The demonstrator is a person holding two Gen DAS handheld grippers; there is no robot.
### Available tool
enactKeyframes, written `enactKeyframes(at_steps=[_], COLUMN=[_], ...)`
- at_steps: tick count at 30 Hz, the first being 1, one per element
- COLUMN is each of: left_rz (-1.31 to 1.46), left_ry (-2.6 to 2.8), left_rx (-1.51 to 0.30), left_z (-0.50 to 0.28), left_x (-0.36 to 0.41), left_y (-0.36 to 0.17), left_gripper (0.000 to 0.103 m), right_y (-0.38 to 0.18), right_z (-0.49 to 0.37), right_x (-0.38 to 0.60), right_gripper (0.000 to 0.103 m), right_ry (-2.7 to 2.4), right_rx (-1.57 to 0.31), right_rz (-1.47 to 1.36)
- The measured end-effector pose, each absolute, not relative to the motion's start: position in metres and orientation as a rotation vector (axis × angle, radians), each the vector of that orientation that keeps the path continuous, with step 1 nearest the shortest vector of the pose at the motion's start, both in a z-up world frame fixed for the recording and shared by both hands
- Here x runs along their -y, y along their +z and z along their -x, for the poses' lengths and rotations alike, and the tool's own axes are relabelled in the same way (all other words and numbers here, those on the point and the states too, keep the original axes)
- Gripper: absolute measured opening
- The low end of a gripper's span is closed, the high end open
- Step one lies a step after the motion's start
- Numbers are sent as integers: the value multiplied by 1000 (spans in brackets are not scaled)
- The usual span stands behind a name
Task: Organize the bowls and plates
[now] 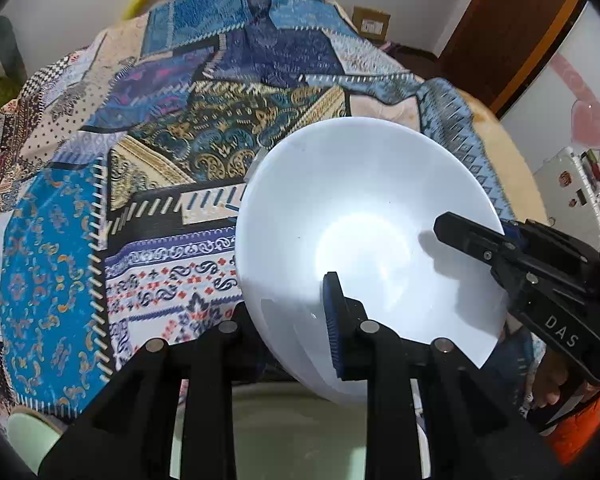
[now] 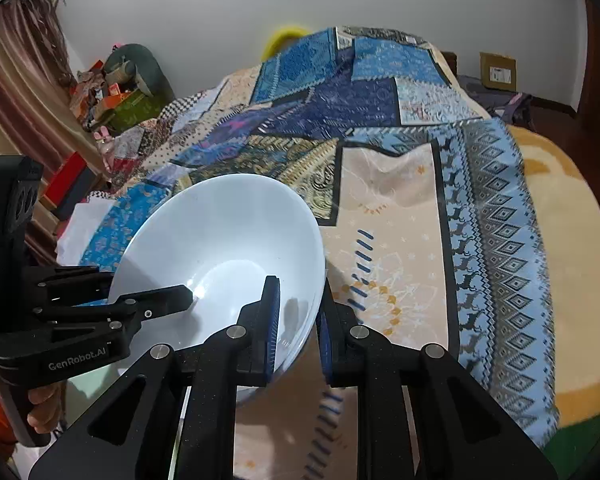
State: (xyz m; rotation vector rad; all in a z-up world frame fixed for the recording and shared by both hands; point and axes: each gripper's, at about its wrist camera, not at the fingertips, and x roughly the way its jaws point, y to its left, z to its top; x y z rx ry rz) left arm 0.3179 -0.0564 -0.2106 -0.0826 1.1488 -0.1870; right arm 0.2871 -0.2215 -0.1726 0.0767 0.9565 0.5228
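Observation:
A white bowl (image 1: 364, 232) is held tilted above the patchwork bedspread (image 1: 140, 168); it also shows in the right wrist view (image 2: 224, 240). My left gripper (image 1: 288, 332) is shut on its near rim, one pad inside, the other finger under the wall. My right gripper (image 2: 298, 340) is shut on the opposite rim, one pad inside, one outside. Each gripper shows in the other's view: the right (image 1: 500, 248), the left (image 2: 152, 304). A pale green dish (image 1: 300, 432) lies below the bowl, mostly hidden by my fingers.
The bedspread (image 2: 400, 200) covers a bed with a yellow blanket (image 2: 572, 280) at its right edge. Boxes and clutter (image 2: 112, 92) stand along the left wall by a curtain. A cardboard box (image 2: 498, 70) and a wooden door (image 1: 508, 28) are at the back right.

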Motion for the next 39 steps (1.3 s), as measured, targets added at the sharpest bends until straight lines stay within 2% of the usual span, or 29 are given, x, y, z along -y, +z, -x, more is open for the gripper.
enactKeyframes(at_steps=[20, 39], left_rz=[151, 215], left_ry=[-163, -32], left_rx=[-990, -952], left_z=[-226, -154], left_x=[5, -90], left_y=[-122, -105], left_gripper=[24, 24], right_y=[-101, -98], right_z=[-225, -181], right_x=[178, 91], right_gripper=[16, 16], right_ry=[559, 694], right_rx=[-827, -815], right_rz=[-18, 26])
